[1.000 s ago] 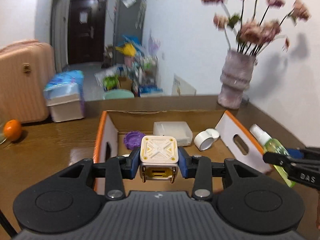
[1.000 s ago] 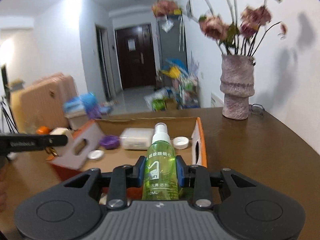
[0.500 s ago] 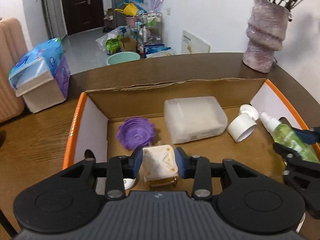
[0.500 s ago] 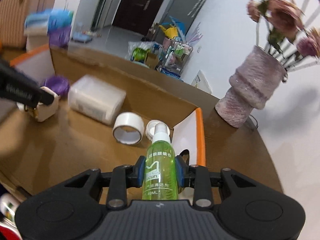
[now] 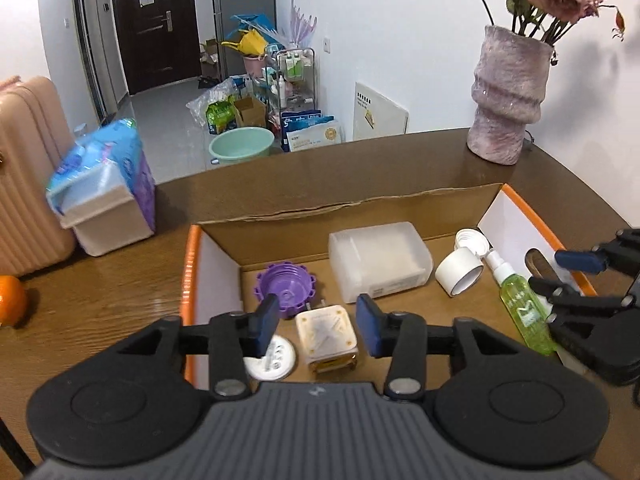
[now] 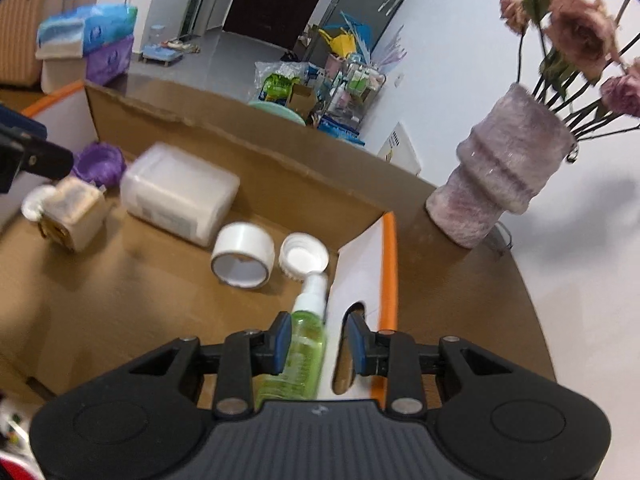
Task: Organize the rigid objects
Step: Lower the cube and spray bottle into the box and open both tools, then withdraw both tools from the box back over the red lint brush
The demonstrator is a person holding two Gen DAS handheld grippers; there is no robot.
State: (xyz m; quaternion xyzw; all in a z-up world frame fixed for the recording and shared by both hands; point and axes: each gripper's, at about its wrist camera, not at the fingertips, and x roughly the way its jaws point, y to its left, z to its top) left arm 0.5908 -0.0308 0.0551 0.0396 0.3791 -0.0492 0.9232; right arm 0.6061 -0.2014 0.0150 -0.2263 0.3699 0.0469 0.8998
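An open cardboard box (image 5: 352, 204) with orange rims lies on the wooden table. My left gripper (image 5: 318, 326) is open above a cream cube-shaped plug (image 5: 326, 334) that rests on the box floor. My right gripper (image 6: 318, 344) is open; a green spray bottle (image 6: 306, 354) lies between its jaws on the box floor beside the right wall. The bottle also shows in the left wrist view (image 5: 522, 312), and the plug in the right wrist view (image 6: 74, 212).
In the box lie a translucent white case (image 5: 380, 264), a white tape roll (image 5: 460, 276), a white cap (image 5: 472, 240), a purple lid (image 5: 284, 288) and a small white disc (image 5: 274, 362). A pink vase (image 5: 506, 96) stands behind it. An orange (image 5: 10, 306) sits at left.
Both grippers opened. The plug now rests on the box floor and the bottle lies by the right wall. The left gripper has drawn back a little.
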